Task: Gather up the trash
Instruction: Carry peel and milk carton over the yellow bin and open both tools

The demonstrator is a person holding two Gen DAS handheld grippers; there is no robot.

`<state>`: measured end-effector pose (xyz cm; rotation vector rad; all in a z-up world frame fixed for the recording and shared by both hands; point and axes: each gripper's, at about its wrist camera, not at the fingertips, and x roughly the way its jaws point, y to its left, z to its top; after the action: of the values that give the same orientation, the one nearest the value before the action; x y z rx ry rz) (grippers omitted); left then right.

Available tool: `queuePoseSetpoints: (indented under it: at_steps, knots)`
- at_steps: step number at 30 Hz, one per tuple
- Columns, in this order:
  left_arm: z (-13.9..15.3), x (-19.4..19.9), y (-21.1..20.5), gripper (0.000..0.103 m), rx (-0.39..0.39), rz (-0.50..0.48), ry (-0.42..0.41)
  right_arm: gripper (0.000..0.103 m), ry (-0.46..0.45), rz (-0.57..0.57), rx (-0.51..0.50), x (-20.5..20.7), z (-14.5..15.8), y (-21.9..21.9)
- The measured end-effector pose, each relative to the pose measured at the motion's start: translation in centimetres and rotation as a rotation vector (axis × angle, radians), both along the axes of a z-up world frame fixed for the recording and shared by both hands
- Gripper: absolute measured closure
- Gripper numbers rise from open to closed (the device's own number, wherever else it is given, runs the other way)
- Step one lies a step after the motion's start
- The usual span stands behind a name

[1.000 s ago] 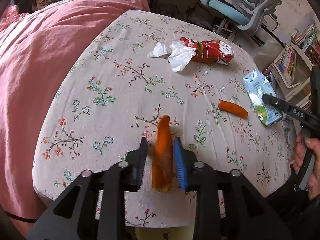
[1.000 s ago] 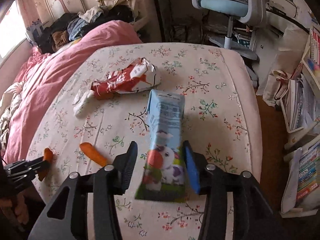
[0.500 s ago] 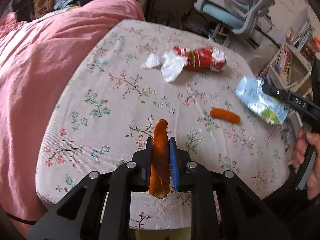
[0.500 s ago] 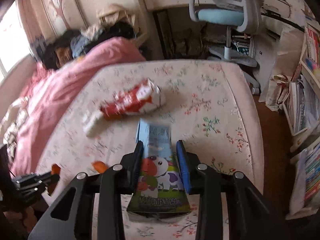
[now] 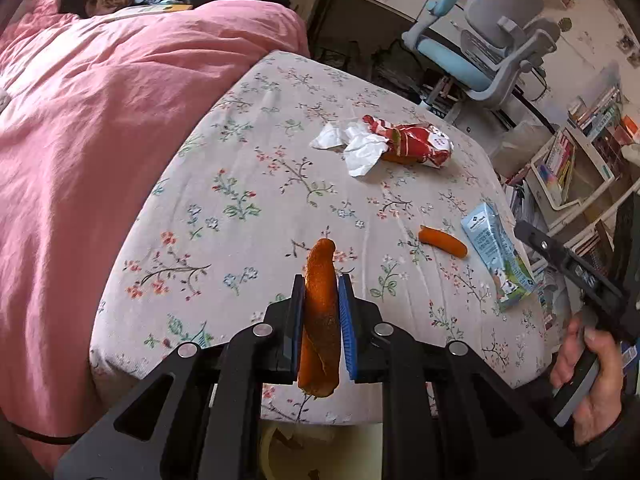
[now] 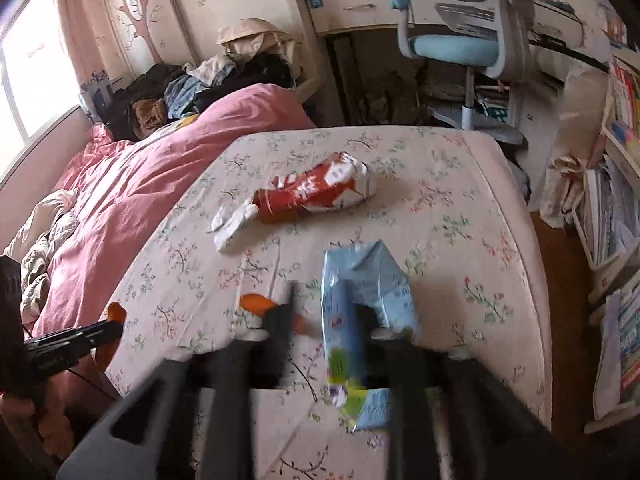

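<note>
My left gripper (image 5: 321, 284) is shut on a long orange peel (image 5: 320, 264), held clear of the floral bed sheet (image 5: 248, 184). The jaws of my right gripper (image 6: 326, 308) are opening, blurred by motion. A light-blue milk carton (image 6: 372, 280) hangs twisted between them, leaning on the right finger. On the sheet lie a second orange peel (image 5: 442, 240), a red snack wrapper (image 5: 416, 144) and a crumpled white tissue (image 5: 360, 148). The right wrist view also shows the wrapper (image 6: 316, 192) and the tissue (image 6: 232, 224).
A pink duvet (image 5: 100, 120) covers the bed's left side, with piled clothes (image 6: 192, 88) beyond it. A blue-grey desk chair (image 5: 492, 52) stands past the far edge. Bookshelves (image 6: 616, 216) line the right. A pale yellow container (image 5: 288, 444) shows below the near edge.
The left jaws closed on the orange peel and lifted it. The right jaws closed on the carton, raised it, then spread apart; the carton has twisted between them.
</note>
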<state>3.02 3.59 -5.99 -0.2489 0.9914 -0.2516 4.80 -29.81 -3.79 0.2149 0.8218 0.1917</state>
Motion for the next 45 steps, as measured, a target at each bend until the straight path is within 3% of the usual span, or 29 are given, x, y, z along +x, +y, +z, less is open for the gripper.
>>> queuePoseSetpoints:
  at_steps: [9,13,16,22,26,28,36,40,43,45]
  knots:
    - [-0.2,0.0,-0.4,0.087,0.004,-0.011,0.001,0.04,0.074,-0.01,-0.096,0.1,-2.2,-0.4]
    - [-0.2,0.2,-0.4,0.087,-0.019,-0.017,0.004,0.036,0.19,0.018,-0.157,1.7,-5.1,0.3]
    - [-0.1,0.1,-0.5,0.087,-0.025,-0.025,0.001,0.044,0.171,0.045,-0.193,1.8,-5.1,1.1]
    - [0.7,-0.4,-0.2,0.087,-0.099,-0.046,-0.029,0.044,0.035,0.054,-0.086,-1.0,-1.6,0.9]
    - [1.6,-1.7,-0.1,0.087,-0.139,-0.069,-0.063,0.044,-0.088,0.15,0.033,-5.5,0.9,2.2]
    - [2.1,-2.8,0.2,0.087,-0.156,-0.077,-0.083,0.044,-0.103,0.208,0.027,-8.0,0.9,4.0]
    - [2.6,-7.0,1.7,0.087,-0.153,-0.071,-0.103,0.044,0.033,0.392,-0.024,-16.3,-2.7,10.3]
    - [1.7,-8.5,1.0,0.087,-0.119,-0.093,-0.075,0.044,0.148,0.443,-0.088,-17.5,-5.2,12.6]
    - [0.5,-9.6,0.3,0.087,-0.076,-0.112,-0.035,0.041,0.163,0.372,-0.093,-17.4,-5.2,11.4]
    - [-0.7,-10.4,-0.2,0.087,-0.048,-0.122,0.015,0.03,0.138,0.27,-0.044,-17.2,-4.5,9.2]
